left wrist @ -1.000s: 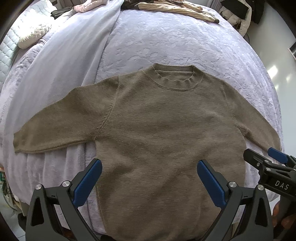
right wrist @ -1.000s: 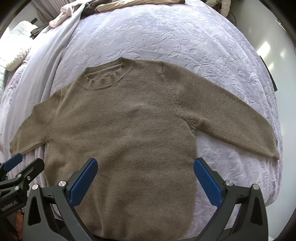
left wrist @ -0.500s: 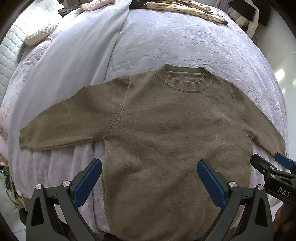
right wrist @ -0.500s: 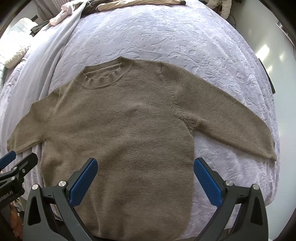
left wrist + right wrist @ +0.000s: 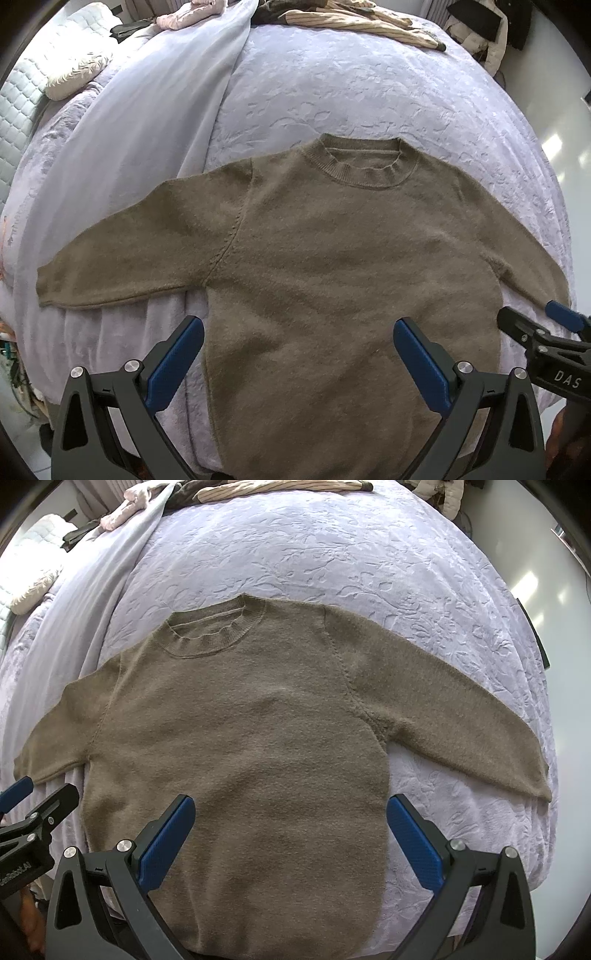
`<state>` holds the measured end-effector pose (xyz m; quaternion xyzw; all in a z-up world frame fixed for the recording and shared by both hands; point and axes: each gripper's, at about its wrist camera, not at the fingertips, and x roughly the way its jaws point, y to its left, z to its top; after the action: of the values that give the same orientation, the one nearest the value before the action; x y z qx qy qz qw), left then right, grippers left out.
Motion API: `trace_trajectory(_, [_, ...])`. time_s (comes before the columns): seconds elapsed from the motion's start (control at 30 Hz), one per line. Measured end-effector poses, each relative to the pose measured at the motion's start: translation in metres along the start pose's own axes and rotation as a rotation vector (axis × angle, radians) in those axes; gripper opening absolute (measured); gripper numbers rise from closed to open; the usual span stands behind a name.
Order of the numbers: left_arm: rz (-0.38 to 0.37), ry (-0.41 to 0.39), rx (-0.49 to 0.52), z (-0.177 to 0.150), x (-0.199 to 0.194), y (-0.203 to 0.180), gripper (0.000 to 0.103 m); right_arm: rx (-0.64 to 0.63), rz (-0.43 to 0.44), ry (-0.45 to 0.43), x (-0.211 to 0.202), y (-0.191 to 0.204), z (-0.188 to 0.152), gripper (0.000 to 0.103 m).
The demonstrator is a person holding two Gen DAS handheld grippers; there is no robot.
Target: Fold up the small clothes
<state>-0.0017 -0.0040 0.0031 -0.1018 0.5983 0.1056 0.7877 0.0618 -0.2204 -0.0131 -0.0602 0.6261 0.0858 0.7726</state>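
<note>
An olive-brown knit sweater (image 5: 332,266) lies flat, front up, on a lilac bedspread (image 5: 351,92), both sleeves spread out, collar at the far side. It also shows in the right wrist view (image 5: 243,738). My left gripper (image 5: 299,354) is open and empty, hovering above the sweater's lower left part. My right gripper (image 5: 291,830) is open and empty above the lower right part. Each gripper shows at the other view's edge: the right gripper (image 5: 546,339) and the left gripper (image 5: 33,812).
A pale blue sheet (image 5: 147,122) lies over the bed's left side. A quilted white pillow (image 5: 74,62) is at the far left. A striped garment (image 5: 362,22) and pink clothes (image 5: 192,11) lie at the bed's far end. The floor (image 5: 546,602) is to the right.
Both grippers have drawn back and up from the sweater, which now appears smaller and lower. The sweater has not moved. Both grippers stay open.
</note>
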Motion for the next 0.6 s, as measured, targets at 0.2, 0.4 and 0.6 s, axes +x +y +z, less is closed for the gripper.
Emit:
trace_trajectory(0.2, [-0.038,-0.017,0.003,0.004,0.001,0.004,0.103,-0.001,0.000,0.007,0.004,0.001,-0.003,0.103])
trace_trajectory(0.4, [-0.092,-0.026,-0.003,0.007,0.004,0.007,0.103,-0.001,-0.004,0.010,0.008,0.001,-0.004,0.103])
trace_trajectory(0.6, [-0.050,0.001,-0.013,0.007,0.015,0.008,0.103,-0.001,-0.010,0.012,0.011,0.002,-0.003,0.103])
